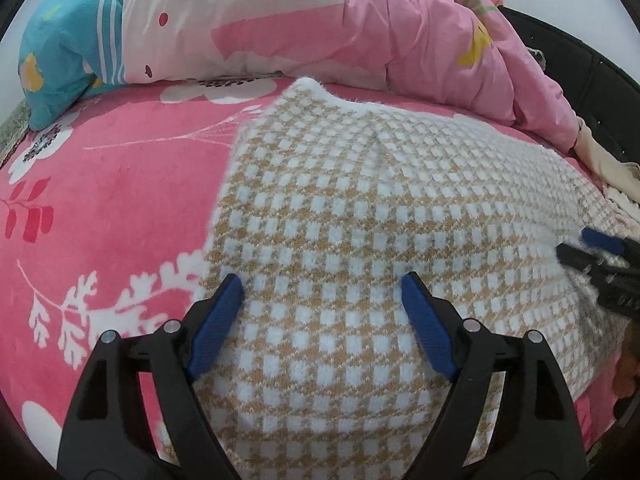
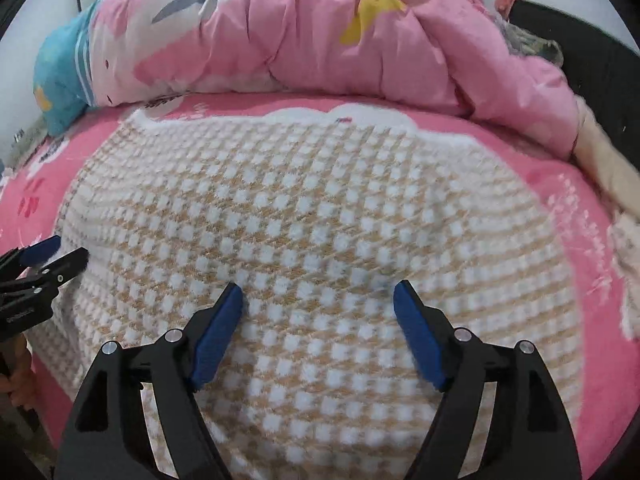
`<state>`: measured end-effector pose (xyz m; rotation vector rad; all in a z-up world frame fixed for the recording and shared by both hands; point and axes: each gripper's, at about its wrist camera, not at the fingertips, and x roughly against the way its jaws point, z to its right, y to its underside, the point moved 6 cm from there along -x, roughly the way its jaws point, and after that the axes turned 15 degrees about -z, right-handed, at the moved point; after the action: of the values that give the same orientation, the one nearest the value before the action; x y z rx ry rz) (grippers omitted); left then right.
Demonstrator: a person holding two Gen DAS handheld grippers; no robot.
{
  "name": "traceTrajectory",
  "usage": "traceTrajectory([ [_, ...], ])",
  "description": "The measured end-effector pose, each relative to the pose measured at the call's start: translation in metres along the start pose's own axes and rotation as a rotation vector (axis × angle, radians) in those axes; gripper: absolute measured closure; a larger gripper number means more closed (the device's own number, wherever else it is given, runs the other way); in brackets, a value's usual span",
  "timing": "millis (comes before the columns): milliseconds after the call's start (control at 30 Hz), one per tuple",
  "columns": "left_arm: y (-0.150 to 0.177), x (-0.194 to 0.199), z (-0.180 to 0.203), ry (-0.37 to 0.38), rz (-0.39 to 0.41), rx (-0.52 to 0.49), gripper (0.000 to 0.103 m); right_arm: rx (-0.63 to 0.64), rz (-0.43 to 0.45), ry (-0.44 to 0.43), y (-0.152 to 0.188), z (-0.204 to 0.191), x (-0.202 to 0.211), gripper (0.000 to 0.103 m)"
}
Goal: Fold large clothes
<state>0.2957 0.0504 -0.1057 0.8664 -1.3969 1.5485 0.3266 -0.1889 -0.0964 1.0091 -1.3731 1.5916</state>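
Observation:
A tan-and-white checked knit garment [image 1: 360, 216] lies spread on the pink bed; it also fills the right wrist view [image 2: 304, 216], white trim along its far edge. My left gripper [image 1: 322, 284] is open, fingers wide apart just over the garment's near left part. My right gripper [image 2: 318, 292] is open over the garment's near middle. The right gripper shows at the right edge of the left wrist view [image 1: 592, 252]; the left gripper shows at the left edge of the right wrist view [image 2: 56, 254]. Neither holds cloth.
A pink floral bedsheet [image 1: 100, 200] covers the bed. A bunched pink and blue quilt [image 1: 280, 20] lies along the far side, also in the right wrist view [image 2: 320, 36]. A dark headboard [image 1: 580, 64] and cream cloth [image 1: 608, 160] are at far right.

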Motion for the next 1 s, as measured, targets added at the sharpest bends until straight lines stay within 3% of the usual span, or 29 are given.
traceTrajectory([
  [133,-0.002,-0.001,-0.001,-0.004,0.0,0.002,0.024,-0.147,0.035,-0.007,-0.009,0.046,0.011,0.028],
  [233,-0.002,-0.001,-0.002,-0.003,0.0,0.003,0.024,-0.234,-0.086,0.039,0.008,0.079,-0.028,0.028],
  [267,-0.002,-0.001,-0.001,-0.004,0.0,0.0,0.024,-0.224,-0.085,0.015,0.011,0.08,-0.035,0.027],
  [433,-0.002,-0.002,-0.001,0.0,-0.001,-0.002,0.024,-0.215,-0.067,0.06,0.021,0.071,-0.016,0.027],
  [600,-0.001,-0.003,-0.002,-0.001,-0.002,-0.003,0.024,-0.255,0.046,0.013,0.05,0.071,0.03,0.027],
  [667,-0.001,-0.003,-0.002,-0.002,-0.001,-0.001,0.024,-0.261,0.032,-0.002,0.073,0.074,0.029,0.027],
  [733,-0.001,-0.003,-0.001,-0.008,-0.005,-0.001,0.024,-0.23,-0.05,0.013,0.093,0.081,0.006,0.027],
  [833,-0.001,0.004,0.0,-0.014,-0.02,-0.009,0.025,-0.251,-0.054,-0.023,0.107,0.088,0.014,0.027],
  [1000,0.017,0.057,0.003,-0.051,0.091,-0.065,0.025,-0.233,0.013,-0.057,0.114,0.069,0.057,0.027],
])
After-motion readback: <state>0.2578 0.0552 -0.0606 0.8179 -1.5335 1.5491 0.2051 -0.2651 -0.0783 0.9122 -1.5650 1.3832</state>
